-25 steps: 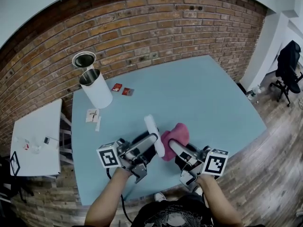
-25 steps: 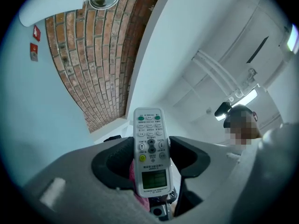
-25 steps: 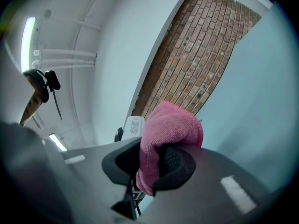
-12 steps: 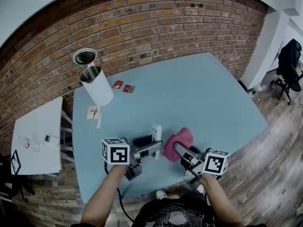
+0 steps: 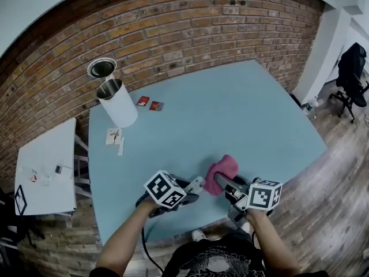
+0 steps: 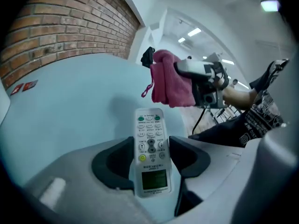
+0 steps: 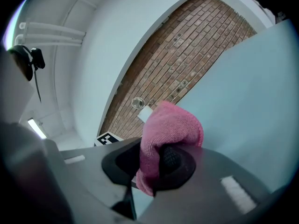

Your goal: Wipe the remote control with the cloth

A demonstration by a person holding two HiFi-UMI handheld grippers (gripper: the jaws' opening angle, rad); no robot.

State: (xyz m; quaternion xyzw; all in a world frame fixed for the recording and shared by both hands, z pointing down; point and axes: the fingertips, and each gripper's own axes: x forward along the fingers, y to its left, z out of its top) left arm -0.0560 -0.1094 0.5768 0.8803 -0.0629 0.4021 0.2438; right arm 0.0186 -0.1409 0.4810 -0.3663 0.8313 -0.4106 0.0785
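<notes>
The remote control (image 6: 150,148) sits in the lower middle of the left gripper view, its button face up and its small green screen at the near end. The left gripper (image 6: 150,141) pinches it: the two dark jaws press on its long sides. In the head view only a white end of the remote shows, past the marker cube, in the lower middle of the frame over the near part of the blue table (image 5: 242,114). No view tells whether the remote touches the table.

The pink cloth (image 7: 166,125) is clamped in the right gripper (image 7: 154,160), whose jaws close on a fold of it while the rest bulges upward. The left gripper view shows the cloth beyond the remote's far end, not touching it.

Only the head view shows the white cylinder (image 5: 118,105) at upper left, the two red packets (image 5: 149,104) near it and the brick wall (image 5: 173,33).
</notes>
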